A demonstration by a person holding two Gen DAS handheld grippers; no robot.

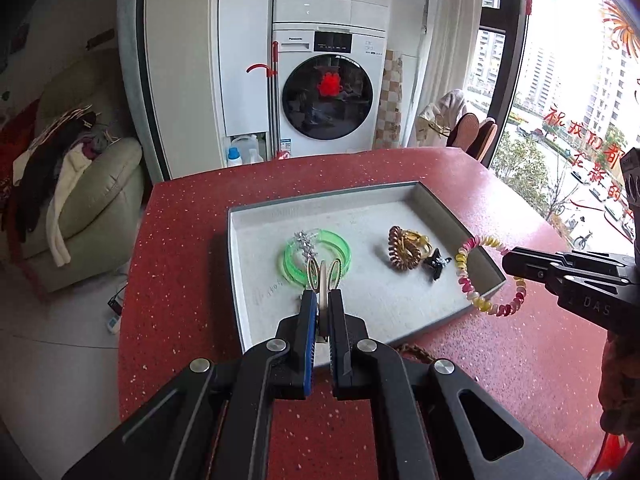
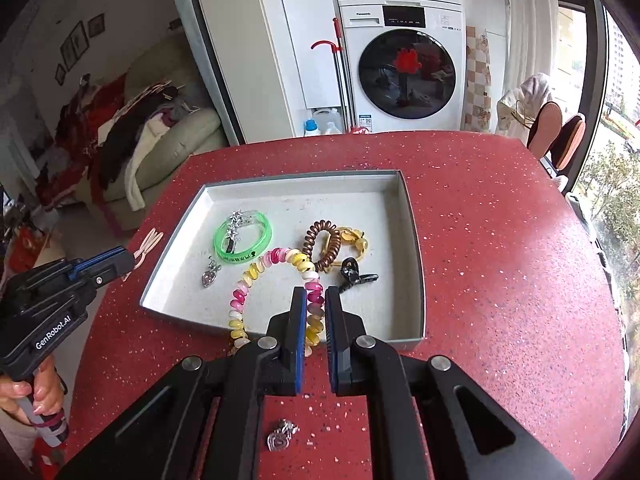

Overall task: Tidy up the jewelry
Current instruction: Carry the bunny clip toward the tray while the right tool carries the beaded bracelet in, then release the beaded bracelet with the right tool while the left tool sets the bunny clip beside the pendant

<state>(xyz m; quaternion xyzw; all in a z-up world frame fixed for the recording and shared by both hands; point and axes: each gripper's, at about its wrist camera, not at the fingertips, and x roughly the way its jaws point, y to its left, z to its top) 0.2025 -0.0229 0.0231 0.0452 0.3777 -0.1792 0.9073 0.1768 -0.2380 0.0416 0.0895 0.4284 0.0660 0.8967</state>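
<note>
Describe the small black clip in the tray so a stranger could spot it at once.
Start at the shallow grey tray on the red speckled table. Toward its right side lies a brown spiral hair tie tangled with yellow beads. The black clip lies just beside them on the near side, the only black, glossy, claw-shaped piece there.

A white washing machine is standing beyond the far edge of the red speckled table. Clothes are lying piled on a pale sofa past its left edge.
</note>
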